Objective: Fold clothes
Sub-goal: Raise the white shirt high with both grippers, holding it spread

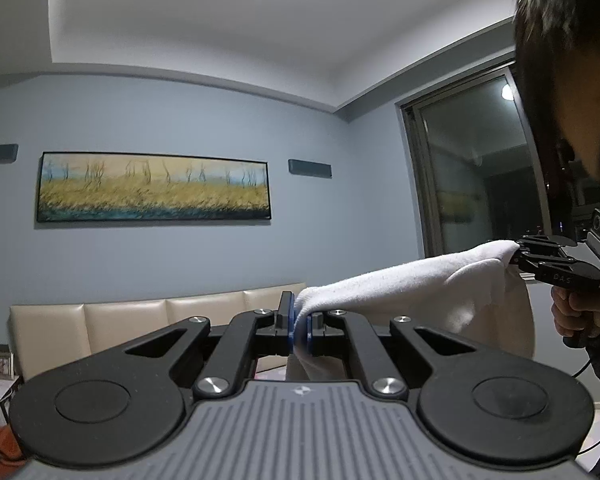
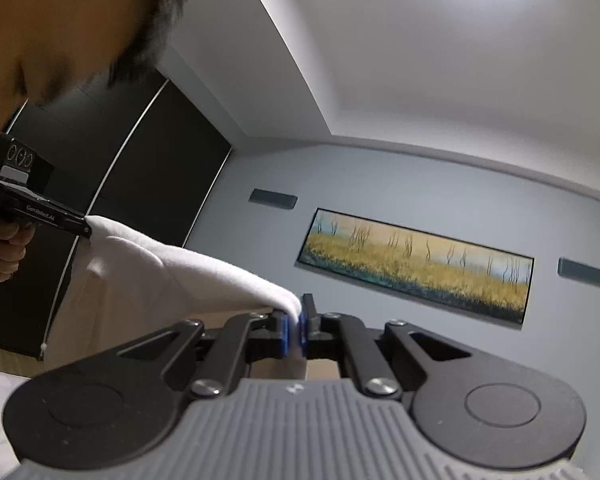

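Hanging in the air between the two tools, the white garment (image 1: 420, 284) spans from the left gripper (image 1: 300, 326) across to the right gripper (image 2: 294, 332), well above any surface that shows. Both sets of jaws are closed down tight on a pinch of cloth at opposite ends of its upper edge. That held edge is the long axis, running roughly level from side to side in front of the person, with the rest of the fabric drooping below it out of sight. It looks soft, light and limp, a fleecy knit that sags between the holds and would slump if let go, so corners or edge seams are the sensible places to grip. Behind it are a blue wall, a painting (image 1: 154, 188) and a cream sofa (image 1: 140, 320).
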Available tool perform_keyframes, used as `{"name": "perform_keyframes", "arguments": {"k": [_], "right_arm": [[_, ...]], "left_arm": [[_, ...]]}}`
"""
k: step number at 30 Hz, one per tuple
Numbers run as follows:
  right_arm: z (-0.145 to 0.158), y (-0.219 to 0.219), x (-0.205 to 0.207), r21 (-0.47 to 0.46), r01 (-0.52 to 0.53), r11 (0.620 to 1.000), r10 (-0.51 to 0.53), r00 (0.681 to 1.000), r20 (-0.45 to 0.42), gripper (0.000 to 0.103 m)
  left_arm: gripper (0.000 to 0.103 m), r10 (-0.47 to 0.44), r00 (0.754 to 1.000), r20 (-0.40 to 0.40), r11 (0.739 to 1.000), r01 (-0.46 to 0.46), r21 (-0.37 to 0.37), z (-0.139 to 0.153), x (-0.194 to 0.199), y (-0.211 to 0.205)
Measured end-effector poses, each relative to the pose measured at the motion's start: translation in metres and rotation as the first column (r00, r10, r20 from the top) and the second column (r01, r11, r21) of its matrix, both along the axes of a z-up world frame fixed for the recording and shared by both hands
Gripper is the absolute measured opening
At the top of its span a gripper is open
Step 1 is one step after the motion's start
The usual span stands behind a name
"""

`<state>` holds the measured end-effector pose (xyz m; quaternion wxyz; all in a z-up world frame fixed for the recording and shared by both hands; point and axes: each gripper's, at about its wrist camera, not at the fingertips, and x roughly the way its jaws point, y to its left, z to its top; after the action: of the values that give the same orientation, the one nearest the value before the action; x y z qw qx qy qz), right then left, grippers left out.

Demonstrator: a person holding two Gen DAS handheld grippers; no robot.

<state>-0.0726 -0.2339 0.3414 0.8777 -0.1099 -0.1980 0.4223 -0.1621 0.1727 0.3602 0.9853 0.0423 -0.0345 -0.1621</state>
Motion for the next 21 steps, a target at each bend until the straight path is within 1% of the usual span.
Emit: {"name": "perform_keyframes", "arguments": {"k": [2, 4, 6, 8, 10, 13, 14, 17, 19, 21], "right_arm": [[-0.001, 0.000, 0.008, -0.006, 0.000, 1.000, 0.000, 1.000, -0.013, 0.007], [-0.006, 0.001, 0.019, -0.011, -0.005, 1.000, 0.004, 0.998, -0.061, 0.007], [-0.019, 0.009, 0.034, -0.036, -0.001, 0.999, -0.004, 0.993, -0.117, 0.007], [-0.035, 0.020, 0.054, -0.069, 0.008, 0.998, -0.020, 0.985, -0.174, 0.007], [-0.055, 0.031, 0.081, -0.098, 0.005, 0.995, -0.029, 0.968, -0.247, 0.007], [-0.090, 0.057, 0.127, -0.161, 0.002, 0.987, -0.059, 0.933, -0.354, 0.007], [-0.104, 0.068, 0.143, -0.188, -0.001, 0.982, -0.073, 0.920, -0.385, 0.007], [-0.145, 0.107, 0.194, -0.270, -0.008, 0.963, -0.123, 0.877, -0.464, 0.007], [-0.175, 0.125, 0.223, -0.313, -0.012, 0.950, -0.155, 0.848, -0.506, 0.007], [-0.203, 0.147, 0.257, -0.359, -0.014, 0.933, -0.199, 0.813, -0.548, 0.007]], "left_arm": [[0.004, -0.006, 1.000, -0.022, 1.000, 0.006, -0.005, -0.005, 0.010, 0.001], [0.004, 0.004, 0.998, -0.069, 1.000, -0.005, -0.009, -0.018, 0.026, 0.006], [0.004, 0.012, 0.991, -0.130, 1.000, -0.016, -0.025, -0.034, 0.049, 0.012], [0.004, 0.022, 0.978, -0.208, 0.998, -0.032, -0.045, -0.057, 0.081, 0.022], [0.004, 0.030, 0.957, -0.290, 0.997, -0.050, -0.064, -0.082, 0.117, 0.033], [0.004, 0.037, 0.912, -0.408, 0.993, -0.081, -0.089, -0.120, 0.169, 0.049], [0.004, 0.050, 0.894, -0.444, 0.992, -0.096, -0.082, -0.134, 0.188, 0.055], [0.004, 0.110, 0.833, -0.542, 0.990, -0.143, -0.018, -0.181, 0.246, 0.065], [0.004, 0.126, 0.790, -0.600, 0.988, -0.157, 0.001, -0.213, 0.281, 0.069], [0.004, 0.136, 0.745, -0.653, 0.985, -0.172, 0.008, -0.243, 0.319, 0.075]]}}
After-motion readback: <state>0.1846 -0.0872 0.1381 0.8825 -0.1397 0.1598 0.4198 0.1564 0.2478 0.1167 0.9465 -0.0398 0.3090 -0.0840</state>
